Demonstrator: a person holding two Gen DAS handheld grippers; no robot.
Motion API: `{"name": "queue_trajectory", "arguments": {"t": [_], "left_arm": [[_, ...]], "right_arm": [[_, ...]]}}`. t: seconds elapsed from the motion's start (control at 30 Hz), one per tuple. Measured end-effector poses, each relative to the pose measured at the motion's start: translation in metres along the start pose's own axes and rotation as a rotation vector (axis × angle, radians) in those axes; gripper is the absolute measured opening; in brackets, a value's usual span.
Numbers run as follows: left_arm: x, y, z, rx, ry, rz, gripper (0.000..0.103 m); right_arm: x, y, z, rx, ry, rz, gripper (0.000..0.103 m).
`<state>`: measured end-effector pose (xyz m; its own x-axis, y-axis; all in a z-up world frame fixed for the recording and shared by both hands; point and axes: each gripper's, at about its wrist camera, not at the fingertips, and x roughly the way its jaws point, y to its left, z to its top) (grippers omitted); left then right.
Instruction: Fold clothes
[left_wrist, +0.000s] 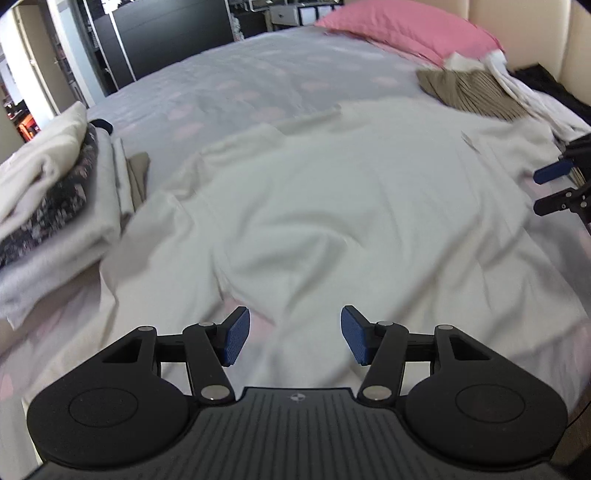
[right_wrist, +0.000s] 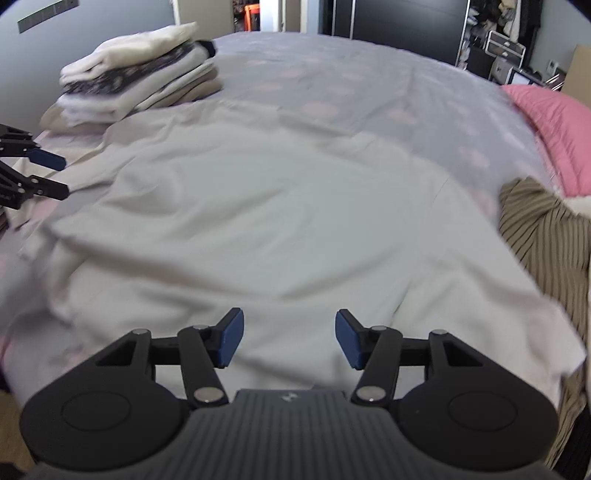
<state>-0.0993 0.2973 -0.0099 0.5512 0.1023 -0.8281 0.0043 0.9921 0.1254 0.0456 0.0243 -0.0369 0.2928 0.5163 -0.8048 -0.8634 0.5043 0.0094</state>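
Two grippers, jaws apart, white garment (left_wrist: 332, 206) spread ahead, seemingly untouched

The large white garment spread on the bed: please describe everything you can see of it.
The large white garment is soft, thin-looking cloth, lying spread flat but wrinkled on the grey bedcover with pale pink spots. It seems to be a shirt, with a sleeve-like part reaching towards the stack of folded clothes. Its other side lies by the brown striped garment. Both the left gripper and the right gripper hover open above its near edge, holding nothing.
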Motion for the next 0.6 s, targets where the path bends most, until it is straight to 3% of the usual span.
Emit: {"name": "queue_trajectory", "arguments": {"t": [0.2,0.37,0.6], "left_arm": [[-0.020,-0.035,-0.046,0.085,0.050,-0.036,0.057],[-0.019,-0.056,-0.082,0.173,0.095,0.019,0.061],[0.011,-0.084,-0.113,0.398,0.203,0.148,0.061]], "right_arm": [[-0.019,0.057,-0.056,-0.083,0.020,0.021,0.070],[-0.021,0.089,-0.098,-0.210,0.064,-0.015,0.070],[-0.002,0.111,-0.128,-0.424,0.141,-0.093,0.070]]}}
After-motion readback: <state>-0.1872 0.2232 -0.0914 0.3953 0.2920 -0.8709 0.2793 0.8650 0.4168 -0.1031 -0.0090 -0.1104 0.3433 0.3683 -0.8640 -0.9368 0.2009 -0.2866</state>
